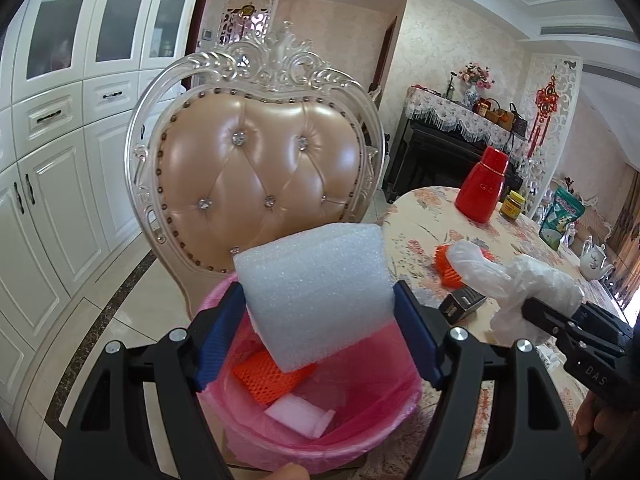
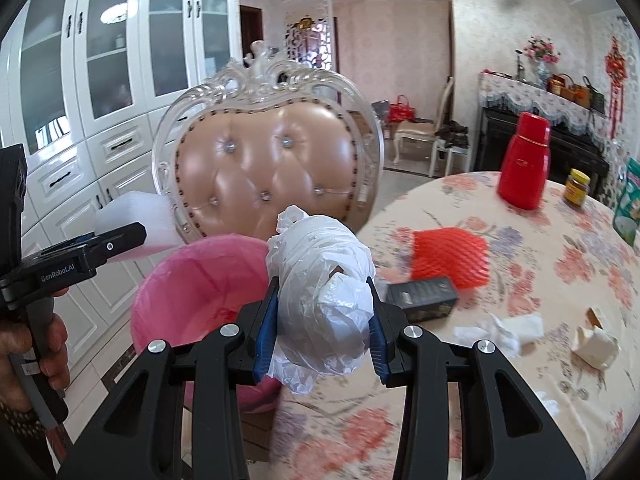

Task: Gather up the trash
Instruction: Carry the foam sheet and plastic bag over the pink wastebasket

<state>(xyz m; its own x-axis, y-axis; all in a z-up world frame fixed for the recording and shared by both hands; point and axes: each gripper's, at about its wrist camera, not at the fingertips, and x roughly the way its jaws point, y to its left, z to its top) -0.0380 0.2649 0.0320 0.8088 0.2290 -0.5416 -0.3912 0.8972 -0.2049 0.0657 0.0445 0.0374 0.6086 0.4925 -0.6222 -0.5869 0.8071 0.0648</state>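
My left gripper (image 1: 318,320) is shut on a white foam block (image 1: 316,292) and holds it over the pink-lined trash bin (image 1: 360,436). The bin holds an orange foam net (image 1: 272,376) and a white foam piece (image 1: 300,416). My right gripper (image 2: 322,324) is shut on a crumpled white plastic bag (image 2: 320,280), held above the table edge beside the bin (image 2: 192,280). On the table lie an orange foam net (image 2: 450,256), a small black box (image 2: 424,298), crumpled tissue (image 2: 500,330) and a cream scrap (image 2: 594,344).
A beige tufted chair (image 1: 260,176) stands right behind the bin. On the floral table (image 2: 520,400) stand a red thermos (image 2: 524,164), a yellow-lidded jar (image 2: 577,187) and a green packet (image 2: 628,208). White cabinets (image 1: 52,160) line the left wall.
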